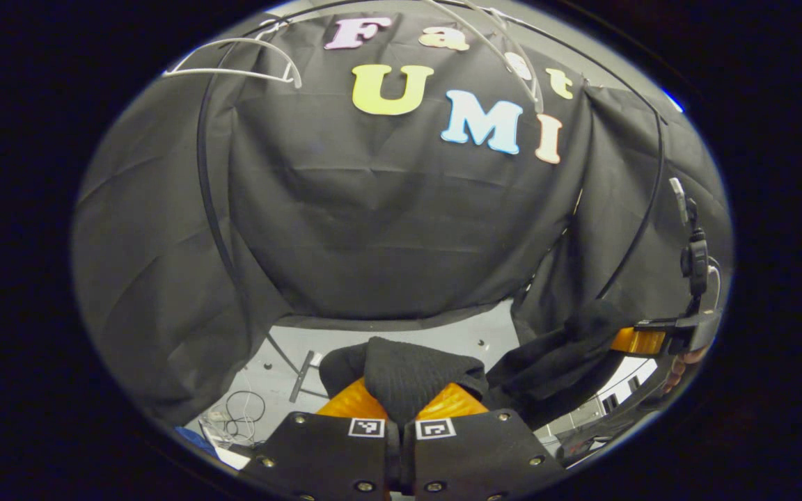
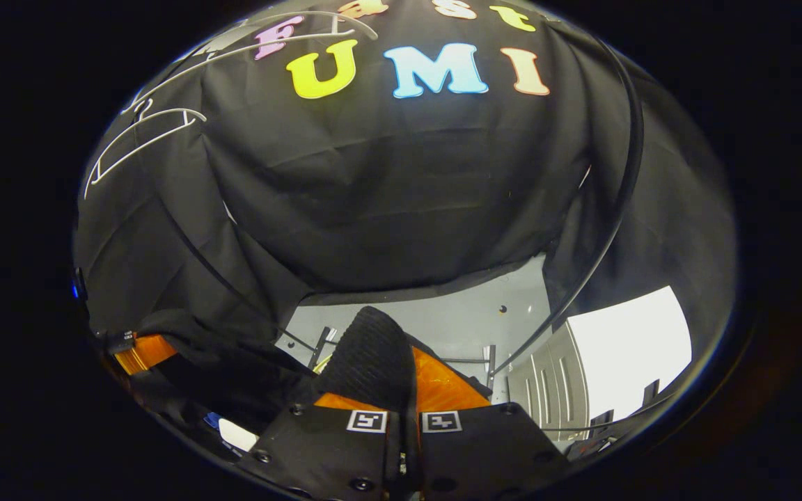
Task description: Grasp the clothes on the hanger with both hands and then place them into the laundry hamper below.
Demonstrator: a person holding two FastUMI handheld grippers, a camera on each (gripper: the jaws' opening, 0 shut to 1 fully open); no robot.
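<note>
Garment (image 1: 408,376) pinched in both tools, left tool (image 1: 401,403) and right tool (image 2: 401,390) clenched on opposite ends so it spans between them, clear of white hangers (image 1: 234,62).

Both views low, tilted up at booth wall (image 1: 387,229).

Open grey floor (image 1: 401,330) ahead; black garment (image 1: 408,376) bunched over both fingertips; white hangers (image 1: 234,66) overhead, well apart; cables (image 1: 237,414) low left.

One black garment (image 1: 408,379), perhaps three white hangers (image 1: 234,62).
</note>
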